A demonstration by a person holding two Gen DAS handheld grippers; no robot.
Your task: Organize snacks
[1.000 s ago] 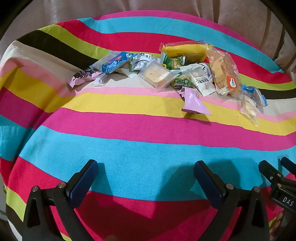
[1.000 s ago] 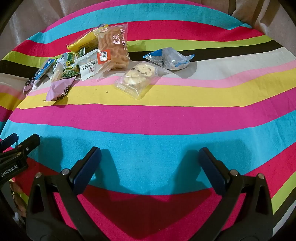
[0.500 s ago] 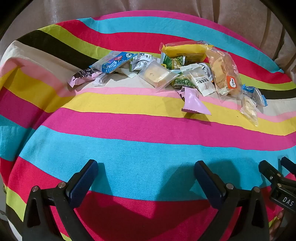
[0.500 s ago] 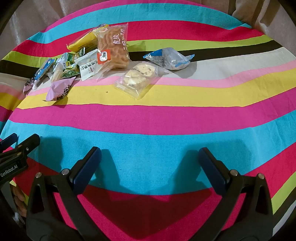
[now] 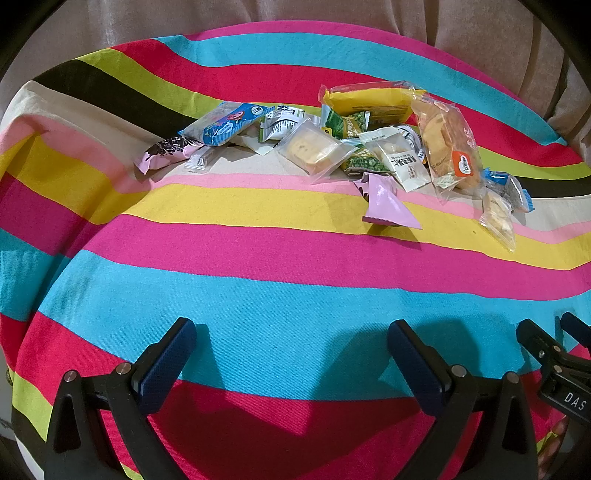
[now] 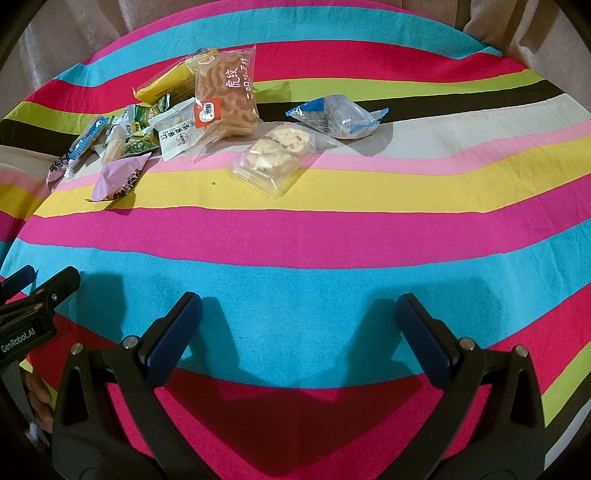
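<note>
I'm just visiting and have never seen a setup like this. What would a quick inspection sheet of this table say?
Surface: striped tablecloth, bare across its near half.
Job's things: snack packets in a loose heap at the far side, among them a yellow packet, a cake packet, a clear biscuit packet, a blue-and-clear packet and a lilac packet.
Clutter: nothing seen.
Claws: left claw open and empty; right claw open and empty; both low over the near stripes, short of the snacks.
Cables: nothing seen.
Surroundings: beige curtain behind the table.
</note>
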